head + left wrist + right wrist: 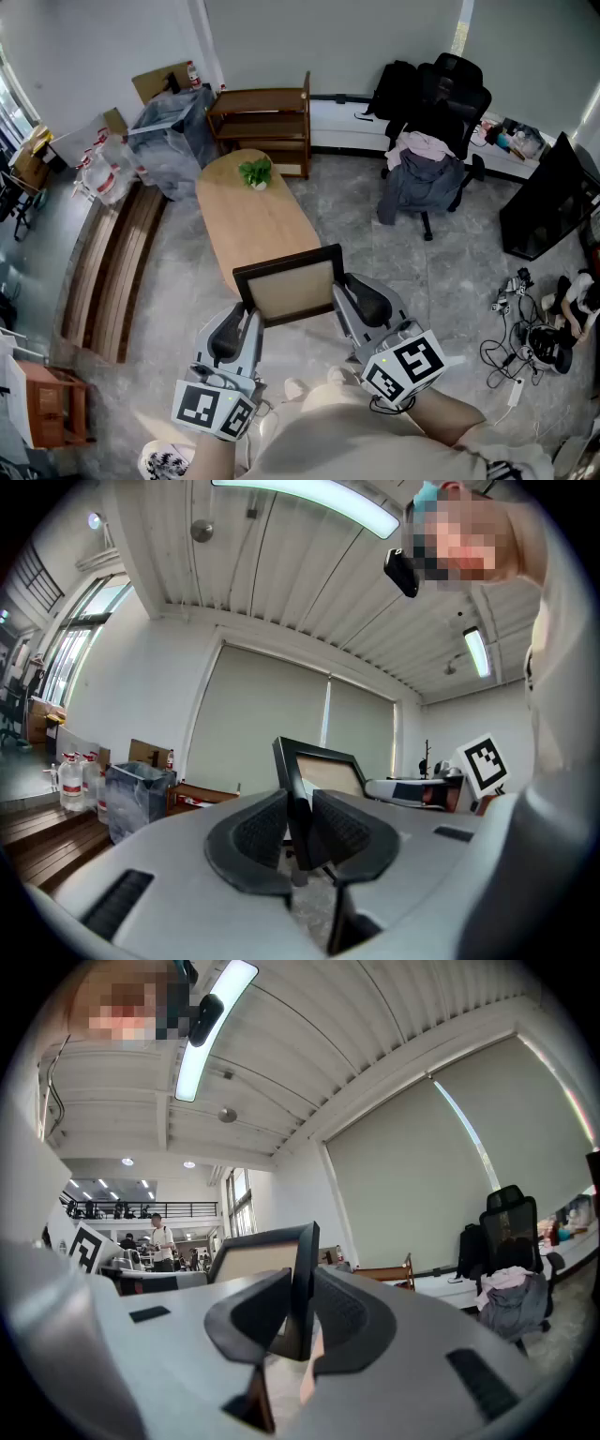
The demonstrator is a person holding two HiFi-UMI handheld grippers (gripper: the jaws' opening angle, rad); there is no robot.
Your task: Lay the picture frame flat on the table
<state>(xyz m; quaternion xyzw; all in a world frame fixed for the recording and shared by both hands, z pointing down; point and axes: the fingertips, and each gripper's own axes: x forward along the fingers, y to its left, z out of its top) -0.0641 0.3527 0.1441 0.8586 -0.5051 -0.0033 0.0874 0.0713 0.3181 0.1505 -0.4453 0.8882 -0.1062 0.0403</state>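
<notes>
A slatted wooden bench (111, 274) runs along the floor at the far left. Beside it, the left gripper (247, 317) reaches forward from the person's body, marker cube toward the torso, jaws pointing away. In the left gripper view, its dark padded jaws are clamped on the left side bar of the black picture frame (317, 769), with the bar pinched upright between the pads (258, 832).

The picture frame (289, 286) stands on edge, tilted back, its pale backing panel facing the camera, over the near end of the oval wooden table (246, 225). Whether its lower edge touches the tabletop is hard to judge from above. A small potted plant (255, 173) sits at the table's far end, well apart from the frame, with a wooden shelf unit (267, 117) behind.

The right gripper (343, 298) mirrors the left, forearm angled in from the lower right, and its jaws are closed on the frame's right side bar (302, 1269). A black office chair (439, 127) draped with clothes stands at right.
</notes>
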